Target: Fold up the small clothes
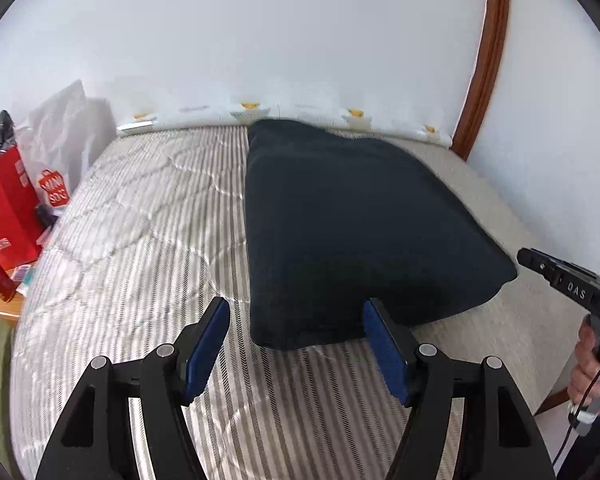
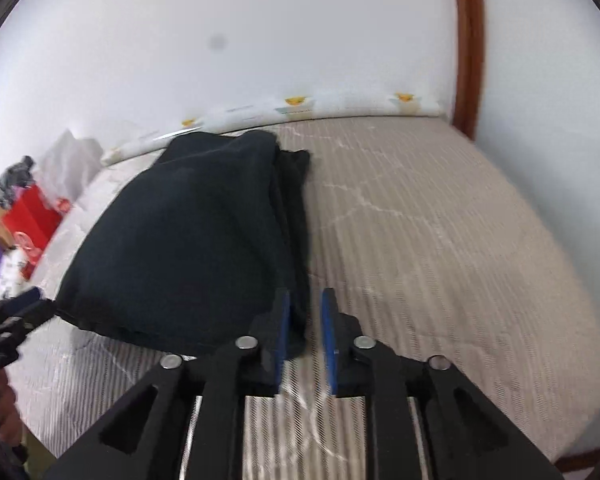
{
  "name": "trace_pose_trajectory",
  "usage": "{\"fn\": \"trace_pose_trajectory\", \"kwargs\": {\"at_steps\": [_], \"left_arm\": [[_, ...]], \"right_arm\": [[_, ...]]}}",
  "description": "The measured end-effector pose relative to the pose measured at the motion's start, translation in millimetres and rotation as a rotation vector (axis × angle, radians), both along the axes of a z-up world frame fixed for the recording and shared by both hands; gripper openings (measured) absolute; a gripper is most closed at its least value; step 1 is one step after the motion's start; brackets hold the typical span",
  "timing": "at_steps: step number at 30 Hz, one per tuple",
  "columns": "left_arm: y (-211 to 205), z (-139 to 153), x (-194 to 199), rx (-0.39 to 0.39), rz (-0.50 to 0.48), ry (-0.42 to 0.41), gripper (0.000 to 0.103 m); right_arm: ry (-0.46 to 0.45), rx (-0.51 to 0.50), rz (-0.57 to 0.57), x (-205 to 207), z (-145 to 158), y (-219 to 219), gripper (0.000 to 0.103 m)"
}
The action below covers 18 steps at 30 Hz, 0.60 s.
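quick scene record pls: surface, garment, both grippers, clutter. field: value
surface: grey-and-white striped quilted bed cover
garment: dark navy folded cloth, lying flat on the cover, stacked layers showing along its right edge in the right wrist view
left gripper: jaws wide, over the cloth's near edge, nothing held
right gripper: jaws narrowly apart at the cloth's near right corner, pads not pressing
clutter: red paper bag beside the bed, left

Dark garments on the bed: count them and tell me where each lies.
1 that I can tell: the dark garment, folded, lies on the striped bed cover ahead of both grippers. Layered edges show along its right side, so another piece may be hidden within the fold.
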<state>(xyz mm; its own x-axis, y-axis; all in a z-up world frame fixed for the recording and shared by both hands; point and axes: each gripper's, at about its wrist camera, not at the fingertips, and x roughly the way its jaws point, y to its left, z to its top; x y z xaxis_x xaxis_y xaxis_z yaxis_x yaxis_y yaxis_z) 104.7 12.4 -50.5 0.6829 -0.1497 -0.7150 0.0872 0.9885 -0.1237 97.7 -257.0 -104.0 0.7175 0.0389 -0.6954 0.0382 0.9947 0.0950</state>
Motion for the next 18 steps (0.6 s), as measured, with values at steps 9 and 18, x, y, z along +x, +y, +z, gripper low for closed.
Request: {"fn": "trace_pose_trajectory", "kwargs": {"at_steps": [9,18], "left_arm": [[-8,67,-50,-0.009,0.068,-0.086,0.080],[-5,94,-92,-0.001,0.103,-0.138,0.089]], "right_arm": [[-0.143,-0.004,0.003,-65,73,0,0.075],[-0.182,-0.059,-0.050,-121,107,7,0.098]]}}
